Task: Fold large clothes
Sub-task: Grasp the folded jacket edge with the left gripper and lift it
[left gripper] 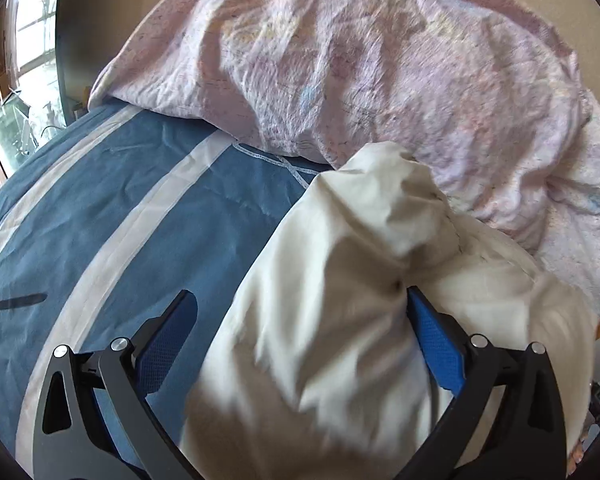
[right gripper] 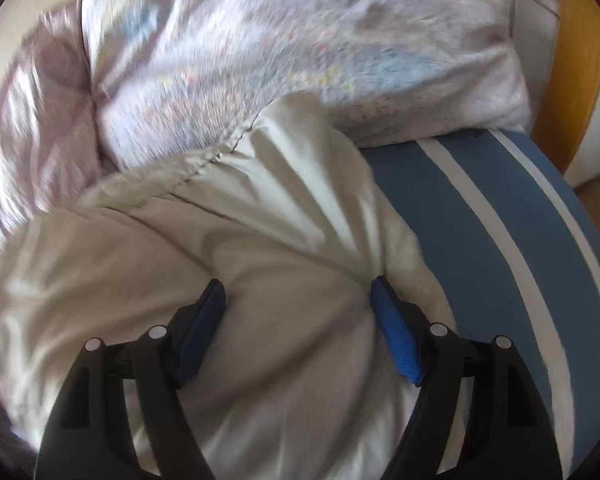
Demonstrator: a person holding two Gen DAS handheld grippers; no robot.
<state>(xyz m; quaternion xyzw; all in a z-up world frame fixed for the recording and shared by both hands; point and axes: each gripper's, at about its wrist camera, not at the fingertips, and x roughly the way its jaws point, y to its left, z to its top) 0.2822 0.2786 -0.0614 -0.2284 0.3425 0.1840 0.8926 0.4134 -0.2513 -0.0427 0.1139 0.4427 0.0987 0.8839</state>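
Claws (left gripper: 300, 312) (right gripper: 298, 296) straddle cream garment (right gripper: 220, 280), pink duvet (left gripper: 340, 60) crowding behind.

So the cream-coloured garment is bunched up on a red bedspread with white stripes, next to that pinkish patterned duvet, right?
Not quite: the bedspread is blue, not red, as the right wrist view shows. The rest holds: it has white stripes, and the cream-coloured garment is bunched up on it beside the pinkish patterned duvet.
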